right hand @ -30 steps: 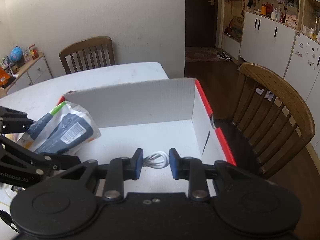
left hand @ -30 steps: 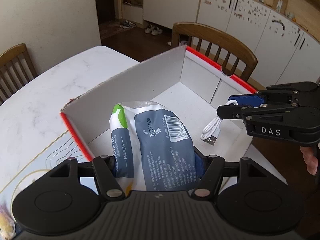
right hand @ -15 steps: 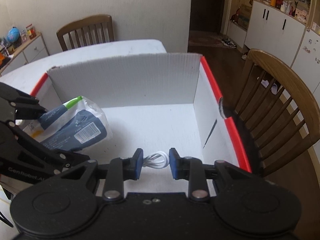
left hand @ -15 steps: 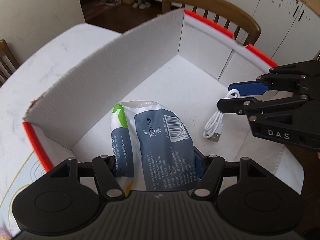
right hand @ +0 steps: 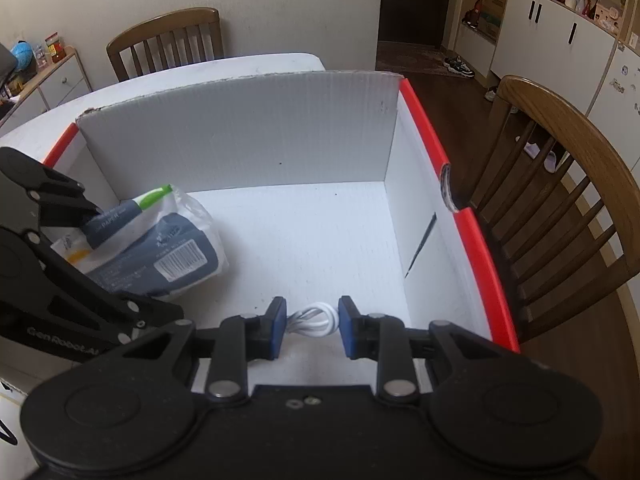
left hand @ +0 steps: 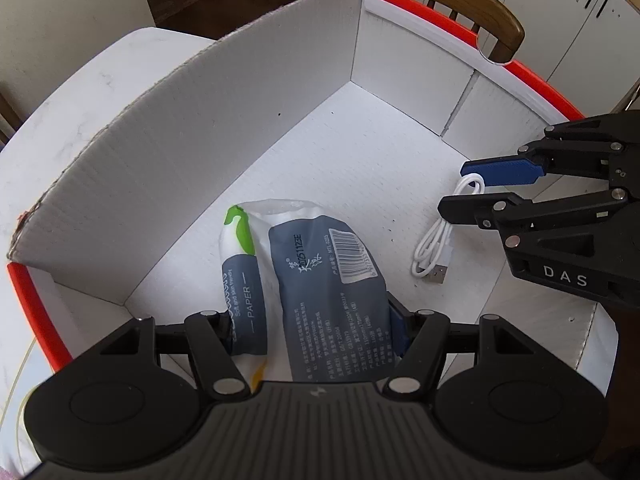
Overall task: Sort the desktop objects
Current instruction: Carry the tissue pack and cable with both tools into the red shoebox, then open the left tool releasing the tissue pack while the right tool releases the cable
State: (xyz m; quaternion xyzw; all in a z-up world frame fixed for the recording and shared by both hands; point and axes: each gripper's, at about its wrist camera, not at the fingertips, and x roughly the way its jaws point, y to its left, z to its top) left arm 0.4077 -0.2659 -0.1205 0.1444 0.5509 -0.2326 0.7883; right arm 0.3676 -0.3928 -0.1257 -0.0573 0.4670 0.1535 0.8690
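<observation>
A white box with red rims stands on the table. My left gripper is shut on a grey and white tissue pack, held low inside the box at its left; the pack also shows in the right wrist view. My right gripper is open. A coiled white USB cable lies on the box floor between its fingers, which stand apart from it.
A wooden chair stands close behind the box's right wall. Another chair is at the table's far side. The white table extends left of the box. White cabinets line the far wall.
Both grippers have moved forward and down into the box. The right gripper has opened and let go of the cable, which now lies on the box floor. The left still holds the pack.
</observation>
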